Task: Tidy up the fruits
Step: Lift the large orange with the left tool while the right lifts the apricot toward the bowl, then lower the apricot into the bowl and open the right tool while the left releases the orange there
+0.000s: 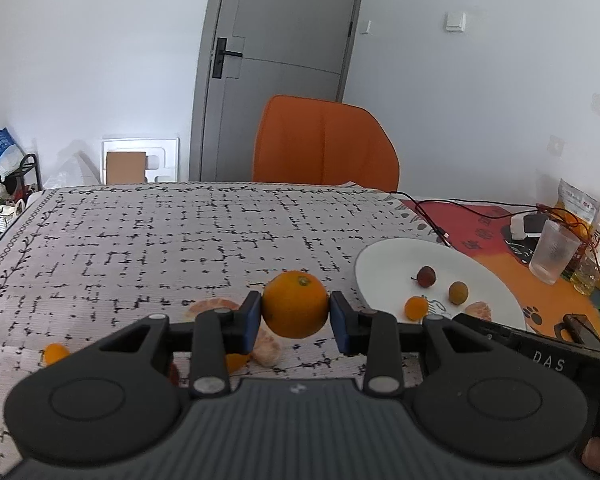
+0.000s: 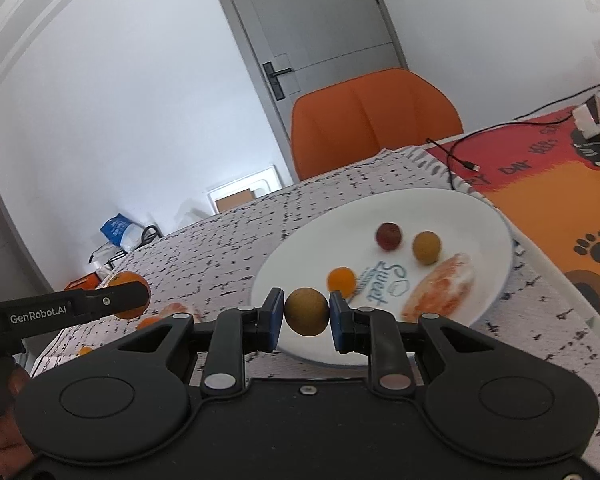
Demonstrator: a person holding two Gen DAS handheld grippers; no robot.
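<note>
While four fruits sit on plate (image 2: 300, 248), L gripper (image 1: 295, 312) clamps orange (image 1: 295, 305), R gripper (image 2: 306, 312) clamps brown longan (image 2: 307, 312); segments (image 1: 266, 346) remain at 7 o'clock.

1 white plate (image 2: 480, 216), right of frame, carrying 4 pieces: 1 red round fruit (image 2: 388, 235); 1 brown round fruit (image 2: 426, 247); 1 small orange fruit (image 2: 341, 280); 1 peeled segment (image 2: 440, 292); 2 grippers, 1 fruit each; 1 orange chair (image 1: 326, 146) top centre.

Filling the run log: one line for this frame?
left gripper: shut on orange, above cloth | right gripper: shut on brown fruit, at plate edge | plate: four pieces | more on cloth
</note>
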